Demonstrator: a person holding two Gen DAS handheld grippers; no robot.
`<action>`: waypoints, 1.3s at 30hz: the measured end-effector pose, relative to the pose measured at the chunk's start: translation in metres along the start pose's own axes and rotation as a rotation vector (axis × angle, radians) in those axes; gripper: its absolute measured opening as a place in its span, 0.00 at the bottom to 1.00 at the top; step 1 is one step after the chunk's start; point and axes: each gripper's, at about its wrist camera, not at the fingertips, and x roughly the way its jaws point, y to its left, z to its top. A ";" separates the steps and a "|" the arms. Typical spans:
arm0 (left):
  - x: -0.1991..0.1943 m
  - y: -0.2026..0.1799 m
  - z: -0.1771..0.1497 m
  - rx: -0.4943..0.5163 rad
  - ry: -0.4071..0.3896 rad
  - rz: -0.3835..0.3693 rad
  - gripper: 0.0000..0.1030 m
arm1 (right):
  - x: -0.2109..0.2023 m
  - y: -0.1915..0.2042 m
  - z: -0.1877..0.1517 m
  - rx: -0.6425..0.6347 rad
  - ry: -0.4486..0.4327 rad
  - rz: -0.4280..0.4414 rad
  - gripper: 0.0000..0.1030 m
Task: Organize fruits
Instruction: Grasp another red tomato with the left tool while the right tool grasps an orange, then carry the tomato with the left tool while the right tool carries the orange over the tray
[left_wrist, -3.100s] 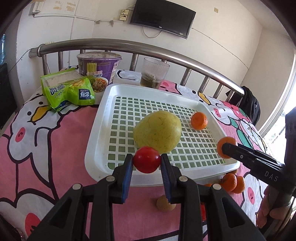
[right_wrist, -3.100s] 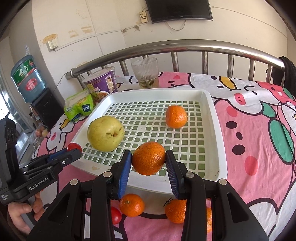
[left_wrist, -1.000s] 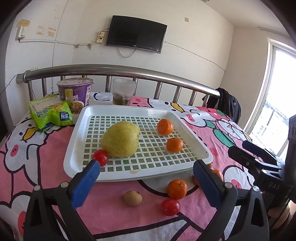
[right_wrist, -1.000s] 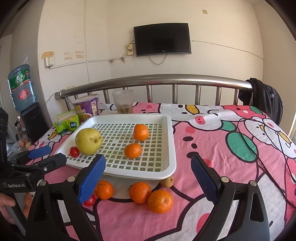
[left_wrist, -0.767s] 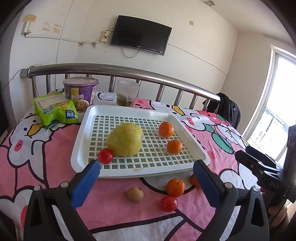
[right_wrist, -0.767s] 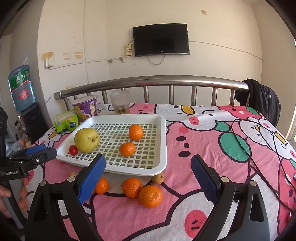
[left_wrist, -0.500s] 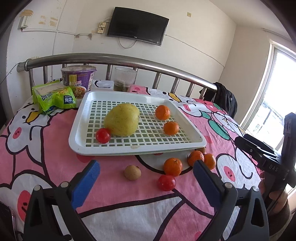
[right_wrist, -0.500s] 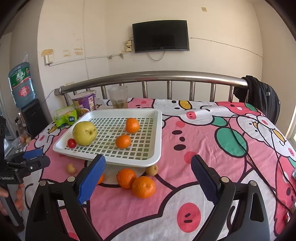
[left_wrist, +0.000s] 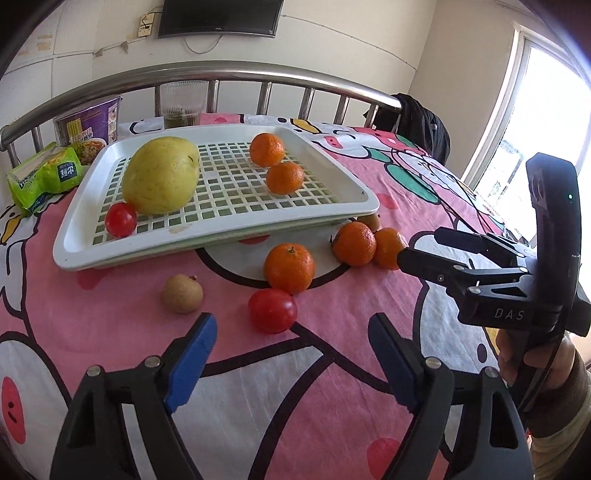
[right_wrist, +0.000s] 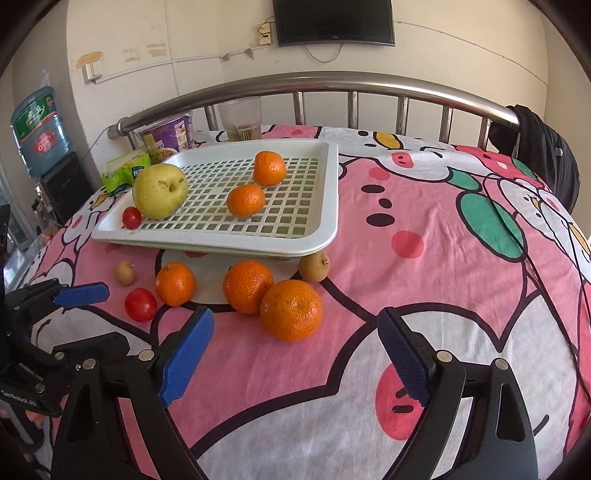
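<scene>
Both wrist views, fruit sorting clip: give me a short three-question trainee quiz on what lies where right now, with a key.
1. True or false: the left gripper and the right gripper are both open and hold nothing.
2. How many pieces of fruit lie in the white tray? A) two B) four C) six
3. Fill in: the loose fruit nearest the open left gripper is a red ____.

Key
1. True; both pairs of blue pads stand wide apart.
2. B: the yellow-green pear, a small tomato touching it, and two mandarins.
3. tomato, on the pink cloth beside a mandarin.
</scene>
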 end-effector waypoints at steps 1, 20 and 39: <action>0.002 0.001 0.000 -0.004 0.006 -0.002 0.80 | 0.002 0.001 -0.001 -0.004 0.005 -0.002 0.83; 0.014 0.013 -0.001 -0.047 0.023 -0.022 0.33 | 0.026 0.006 -0.004 -0.035 0.079 -0.012 0.38; -0.028 0.026 0.015 -0.097 -0.109 -0.027 0.32 | -0.011 0.022 0.019 -0.019 -0.012 0.064 0.38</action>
